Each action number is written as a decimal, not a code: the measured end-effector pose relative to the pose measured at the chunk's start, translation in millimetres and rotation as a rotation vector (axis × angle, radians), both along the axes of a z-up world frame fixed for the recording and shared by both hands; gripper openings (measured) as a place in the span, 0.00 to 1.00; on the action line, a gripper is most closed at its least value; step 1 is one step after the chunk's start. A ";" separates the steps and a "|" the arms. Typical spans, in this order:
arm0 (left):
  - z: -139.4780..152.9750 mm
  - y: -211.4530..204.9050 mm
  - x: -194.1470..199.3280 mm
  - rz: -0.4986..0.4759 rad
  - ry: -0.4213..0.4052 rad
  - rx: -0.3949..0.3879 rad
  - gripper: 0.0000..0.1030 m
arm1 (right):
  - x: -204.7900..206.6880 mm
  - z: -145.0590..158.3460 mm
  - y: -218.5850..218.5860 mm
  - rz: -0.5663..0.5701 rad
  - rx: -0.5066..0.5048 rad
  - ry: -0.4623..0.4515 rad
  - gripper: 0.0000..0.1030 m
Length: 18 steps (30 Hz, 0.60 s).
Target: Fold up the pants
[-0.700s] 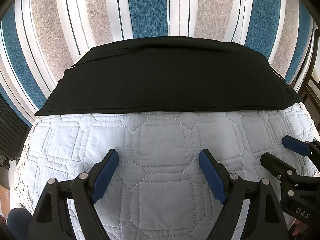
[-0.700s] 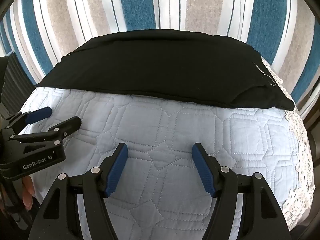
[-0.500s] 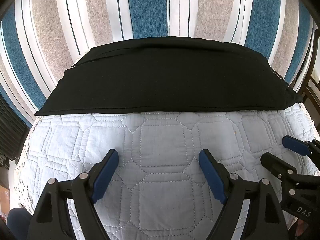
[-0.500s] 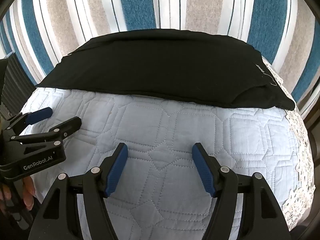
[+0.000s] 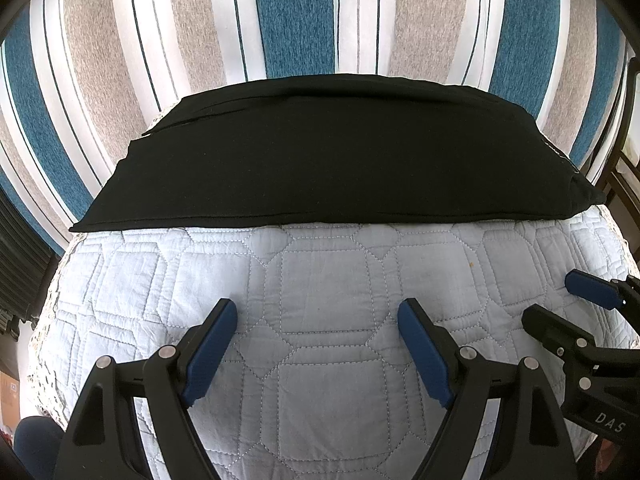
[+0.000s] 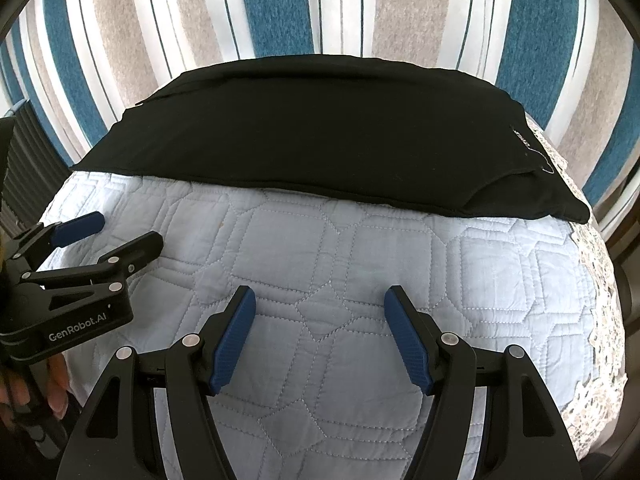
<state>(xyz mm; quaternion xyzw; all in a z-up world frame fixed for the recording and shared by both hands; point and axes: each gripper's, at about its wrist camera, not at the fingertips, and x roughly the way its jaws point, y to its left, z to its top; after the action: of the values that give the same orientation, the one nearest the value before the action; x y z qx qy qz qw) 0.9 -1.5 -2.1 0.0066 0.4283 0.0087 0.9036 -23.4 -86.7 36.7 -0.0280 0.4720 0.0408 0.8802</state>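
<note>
Black pants lying folded lengthwise at 12 o'clock on quilted table, both grippers hovering apart and empty.

Looking soft, light, limp matte knit, likely draping and sagging when lifted, slipping little on the stitched pale-blue quilt; layered hem edges showing at 10 o'clock, small label at 2 o'clock. Best pinching both short ends, through all layers, near the front edge. Left gripper sitting at 6 o'clock, jaws spread wide, holding nothing; right gripper likewise spread, well short of the cloth. Striped blue-beige fabric hanging behind.

Folded black pants on quilt
</note>
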 end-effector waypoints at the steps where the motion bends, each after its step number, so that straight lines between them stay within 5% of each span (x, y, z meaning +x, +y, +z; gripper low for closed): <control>1: 0.1 0.0 -0.1 -0.001 0.000 0.001 0.82 | -0.1 -0.1 -0.6 0.000 -0.001 0.000 0.65; 12: 1.3 -2.0 1.1 -0.009 0.012 0.011 0.82 | 0.5 5.4 -4.3 0.014 -0.006 0.011 0.65; 18: 8.1 8.7 0.5 -0.013 0.014 -0.061 0.80 | 0.6 17.7 -19.4 -0.024 -0.022 0.016 0.65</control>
<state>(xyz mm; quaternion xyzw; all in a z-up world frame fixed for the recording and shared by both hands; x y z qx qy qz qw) 1.4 7.2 5.9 -0.0180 0.4347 -0.0102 0.9003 -22.8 -106.1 54.4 -0.0317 0.4799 0.0252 0.8764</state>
